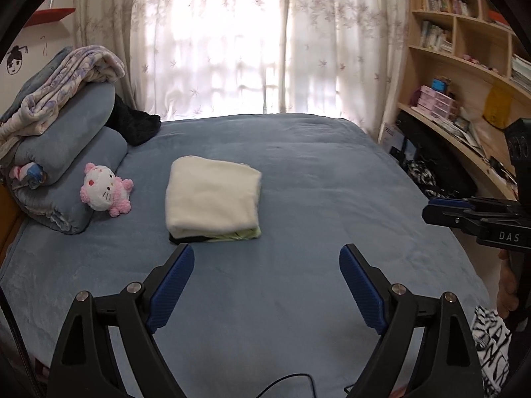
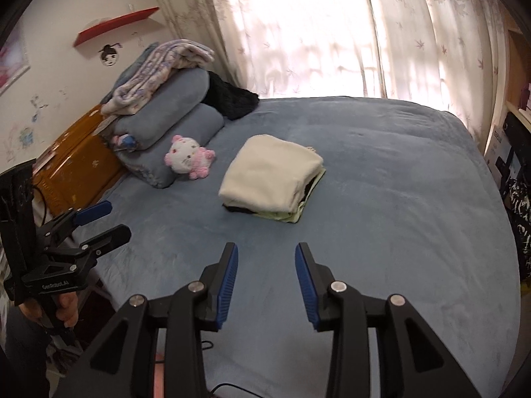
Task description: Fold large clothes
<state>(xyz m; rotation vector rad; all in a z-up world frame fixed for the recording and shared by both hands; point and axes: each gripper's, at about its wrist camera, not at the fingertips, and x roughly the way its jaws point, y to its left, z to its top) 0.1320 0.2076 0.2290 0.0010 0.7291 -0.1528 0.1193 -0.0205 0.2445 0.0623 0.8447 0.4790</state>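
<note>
Fleecy cream garment point(image 1: 212, 195) on matt, plush blue bedspread point(image 1: 315, 172).

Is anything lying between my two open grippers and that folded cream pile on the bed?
Nothing visible: only bare blue bedspread lies between each gripper and the folded cream fleece pile. The pink-and-white plush toy sits off to its left.

Daylight glares through the curtains point(image 1: 232, 39), perhaps overexposed; fisheye edges bend darkly.

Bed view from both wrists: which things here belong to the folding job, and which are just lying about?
Job:
- folded clothes stack, cream piece on top
- left gripper, open, empty
- right gripper, open, empty

Lying about:
- pink plush toy
- rolled blue bedding
- floral blanket
- black furry item
- bookshelf
</note>
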